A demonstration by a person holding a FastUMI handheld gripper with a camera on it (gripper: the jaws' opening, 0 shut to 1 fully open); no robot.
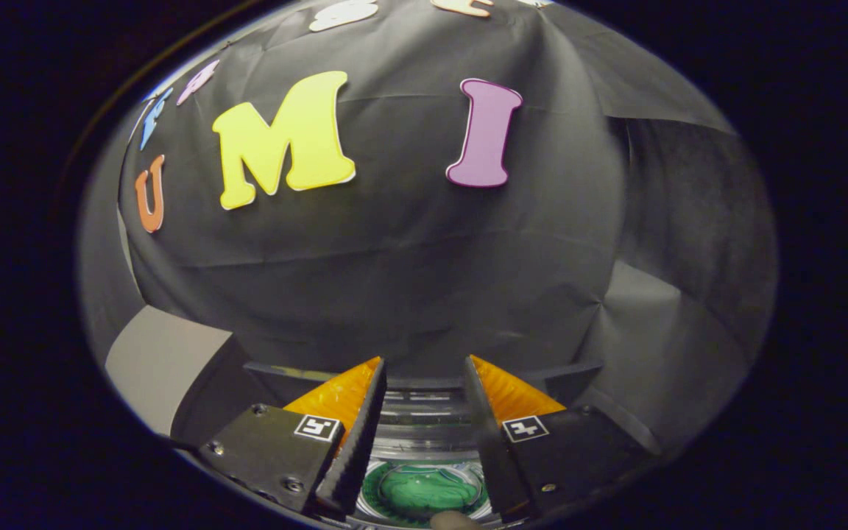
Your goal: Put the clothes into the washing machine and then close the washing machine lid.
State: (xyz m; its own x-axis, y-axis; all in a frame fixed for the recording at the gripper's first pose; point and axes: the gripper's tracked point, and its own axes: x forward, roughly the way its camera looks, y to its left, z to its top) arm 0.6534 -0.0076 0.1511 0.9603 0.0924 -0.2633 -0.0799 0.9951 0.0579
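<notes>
The gripper [424, 368] hung above the washer [424, 434], its fingers spread apart with nothing between them, so the jaws stood released. Through the gap between the fingers showed the washer's round top: a clear lid [421, 482] with ridged rings beyond it, and under the lid something green [418, 489], most likely the clothes lying inside the drum, though the curved plastic blurred its shape. Whether the lid was fully seated on the washer could not be told. At the near rim of the lid, just below the green mass, a small rounded brownish thing [453, 520] poked in; what it was could not be made out. Beyond the washer rose the black cloth wall [409, 280], creased and folded. To the left of the washer, against that wall, stood a pale grey panel [163, 364].
</notes>
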